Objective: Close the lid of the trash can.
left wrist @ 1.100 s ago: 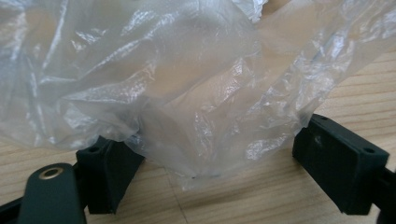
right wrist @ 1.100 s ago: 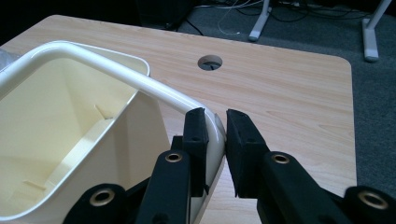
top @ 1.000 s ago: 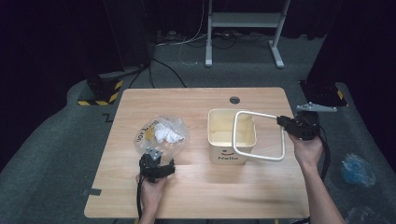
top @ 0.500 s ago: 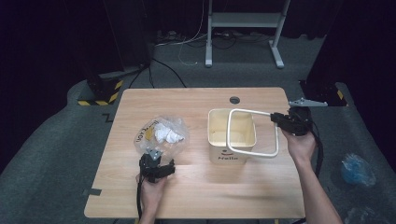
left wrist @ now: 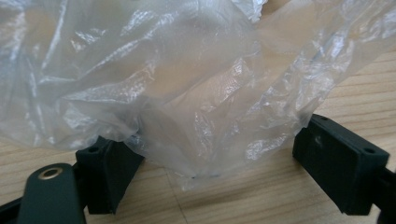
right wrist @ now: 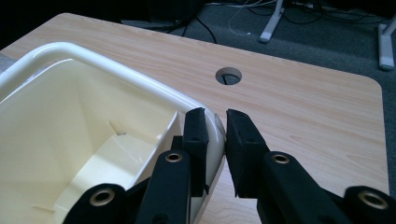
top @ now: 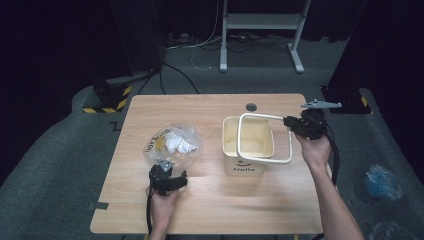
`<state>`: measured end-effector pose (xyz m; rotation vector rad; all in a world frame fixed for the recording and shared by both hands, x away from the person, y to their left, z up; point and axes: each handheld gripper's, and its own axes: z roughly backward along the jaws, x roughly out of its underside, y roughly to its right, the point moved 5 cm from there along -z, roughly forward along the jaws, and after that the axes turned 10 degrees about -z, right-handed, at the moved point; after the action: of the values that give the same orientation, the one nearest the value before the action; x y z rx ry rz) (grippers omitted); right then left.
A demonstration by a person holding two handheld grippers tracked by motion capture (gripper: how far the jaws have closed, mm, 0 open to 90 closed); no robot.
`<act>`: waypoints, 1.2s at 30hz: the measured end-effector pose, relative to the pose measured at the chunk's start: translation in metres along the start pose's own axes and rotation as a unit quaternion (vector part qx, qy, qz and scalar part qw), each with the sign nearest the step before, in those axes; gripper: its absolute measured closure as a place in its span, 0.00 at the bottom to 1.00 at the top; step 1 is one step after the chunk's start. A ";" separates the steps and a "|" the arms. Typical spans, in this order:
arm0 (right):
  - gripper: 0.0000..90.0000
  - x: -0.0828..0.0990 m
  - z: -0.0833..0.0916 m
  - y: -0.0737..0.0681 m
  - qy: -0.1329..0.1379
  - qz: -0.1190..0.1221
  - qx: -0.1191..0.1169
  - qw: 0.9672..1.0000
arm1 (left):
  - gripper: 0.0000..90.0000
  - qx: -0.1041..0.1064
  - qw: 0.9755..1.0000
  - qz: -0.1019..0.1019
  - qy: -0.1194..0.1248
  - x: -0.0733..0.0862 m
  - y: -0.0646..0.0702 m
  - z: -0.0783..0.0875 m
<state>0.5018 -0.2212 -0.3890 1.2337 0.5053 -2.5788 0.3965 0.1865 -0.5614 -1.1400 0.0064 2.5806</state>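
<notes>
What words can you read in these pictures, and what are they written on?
"Hello": dark word, a bit blurry so likely but not certain, on the front wall of the cream bin, under a small curved mark.
Orange print on the clear plastic bag: too blurred to read.
The two gripper views give no words.

Light wooden table [top: 210,107], cable hole [top: 250,107] near the back edge, carries a cream bin [top: 245,167] and a clear plastic bag [top: 172,145].
</notes>
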 end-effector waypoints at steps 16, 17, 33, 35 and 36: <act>0.87 -0.012 -0.021 -0.019 -0.011 0.018 -0.012 1.000 | 0.18 0.000 1.000 0.001 0.001 0.000 0.000 0.000; 0.87 -0.012 -0.023 -0.020 -0.014 0.016 -0.014 1.000 | 0.18 0.000 1.000 0.000 0.000 0.000 0.000 0.000; 0.87 -0.018 -0.035 -0.027 -0.025 0.022 -0.017 0.999 | 0.18 0.000 1.000 0.000 0.000 0.000 0.000 0.000; 0.87 -0.019 -0.036 -0.028 -0.026 0.024 -0.019 0.999 | 0.18 0.000 1.000 0.000 0.000 0.000 0.000 0.000; 0.87 -0.019 -0.037 -0.028 -0.027 0.024 -0.019 0.999 | 0.18 0.000 1.000 0.000 0.000 0.000 0.000 0.000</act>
<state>0.5292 -0.1792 -0.3897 1.1477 0.5047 -2.5432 0.3965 0.1866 -0.5614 -1.1397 0.0057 2.5805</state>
